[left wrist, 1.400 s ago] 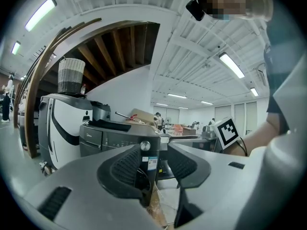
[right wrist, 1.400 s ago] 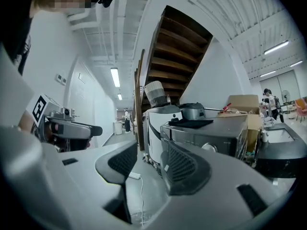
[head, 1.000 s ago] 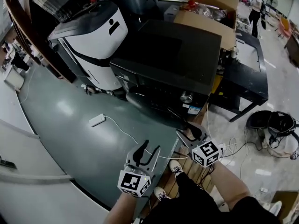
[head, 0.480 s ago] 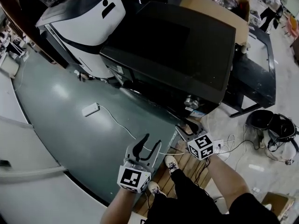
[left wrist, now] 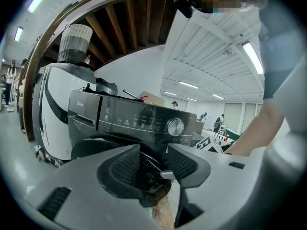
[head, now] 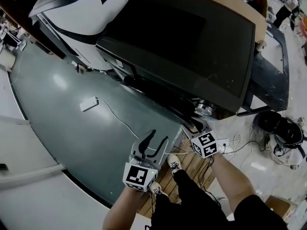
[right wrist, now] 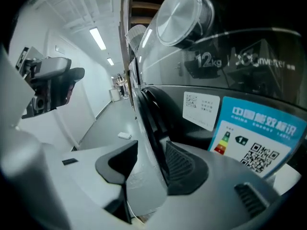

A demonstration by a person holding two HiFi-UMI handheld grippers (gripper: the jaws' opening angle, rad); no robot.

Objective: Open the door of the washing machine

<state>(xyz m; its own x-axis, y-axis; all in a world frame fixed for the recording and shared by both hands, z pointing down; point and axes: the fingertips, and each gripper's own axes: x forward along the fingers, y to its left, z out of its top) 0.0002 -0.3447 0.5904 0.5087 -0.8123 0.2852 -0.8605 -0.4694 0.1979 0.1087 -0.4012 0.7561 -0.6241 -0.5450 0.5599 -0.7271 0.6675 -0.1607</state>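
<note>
The black washing machine (head: 192,42) fills the upper head view, seen from above. Its control panel and silver knob (left wrist: 175,127) face the left gripper view, with the dark round door (left wrist: 96,145) below them. My left gripper (head: 154,142) hangs open over the grey-green floor, a little short of the machine's front, with nothing between its pads (left wrist: 122,169). My right gripper (head: 194,127) is at the machine's lower front. In the right gripper view the door's rim (right wrist: 148,123) runs between the jaws, which stand wide around it. The ribbed right pad (right wrist: 181,163) lies close beside the rim.
A white appliance (head: 81,13) stands left of the machine. A white power strip (head: 88,103) and its cable lie on the floor. A wooden pallet (head: 192,164) and my shoe (head: 173,165) are below the grippers. Black gear (head: 280,128) and cables lie at right, near a dark table (head: 271,75).
Both grippers have sunk and moved toward the machine's front. The right one has come up to the door's edge. The machine now looms larger in the head view.
</note>
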